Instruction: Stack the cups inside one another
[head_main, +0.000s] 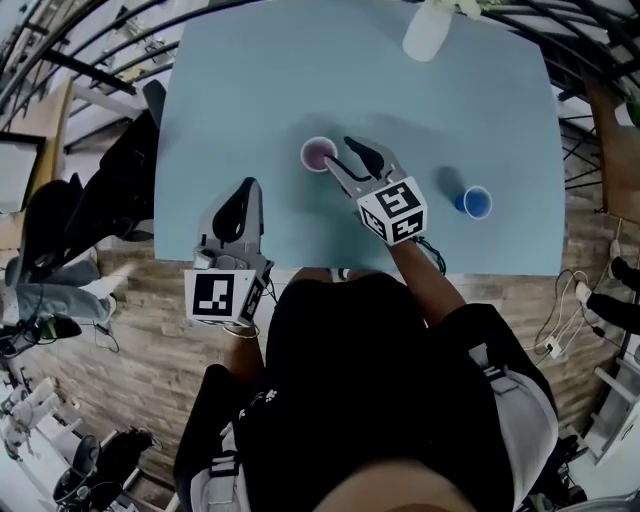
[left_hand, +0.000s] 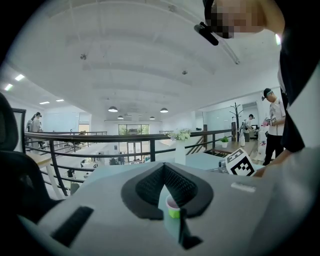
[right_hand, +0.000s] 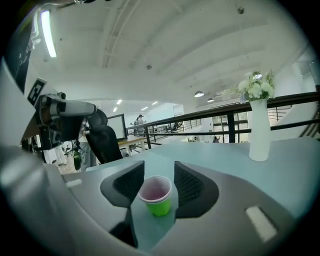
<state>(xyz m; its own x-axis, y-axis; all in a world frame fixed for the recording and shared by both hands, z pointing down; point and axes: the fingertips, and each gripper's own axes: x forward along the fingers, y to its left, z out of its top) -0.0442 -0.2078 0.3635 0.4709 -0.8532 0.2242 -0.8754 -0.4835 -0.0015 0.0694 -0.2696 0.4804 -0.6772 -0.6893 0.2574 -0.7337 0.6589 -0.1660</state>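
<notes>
A green cup with a pink cup nested in it (head_main: 319, 154) stands upright on the light blue table (head_main: 250, 80). A lone blue cup (head_main: 476, 202) stands further right. My right gripper (head_main: 340, 150) is just right of the nested cups, its jaws apart and nothing pressed between them. In the right gripper view the nested cups (right_hand: 156, 196) stand on the table framed by the two pads, clear of both. My left gripper (head_main: 249, 188) hovers near the table's front edge with its tips together. In the left gripper view the nested cups (left_hand: 172, 207) show through the slit below the tips (left_hand: 164, 167).
A white vase with flowers (head_main: 428, 30) stands at the far edge of the table; it also shows in the right gripper view (right_hand: 260, 135). A black chair (head_main: 120, 190) sits off the table's left side. A railing runs behind the table.
</notes>
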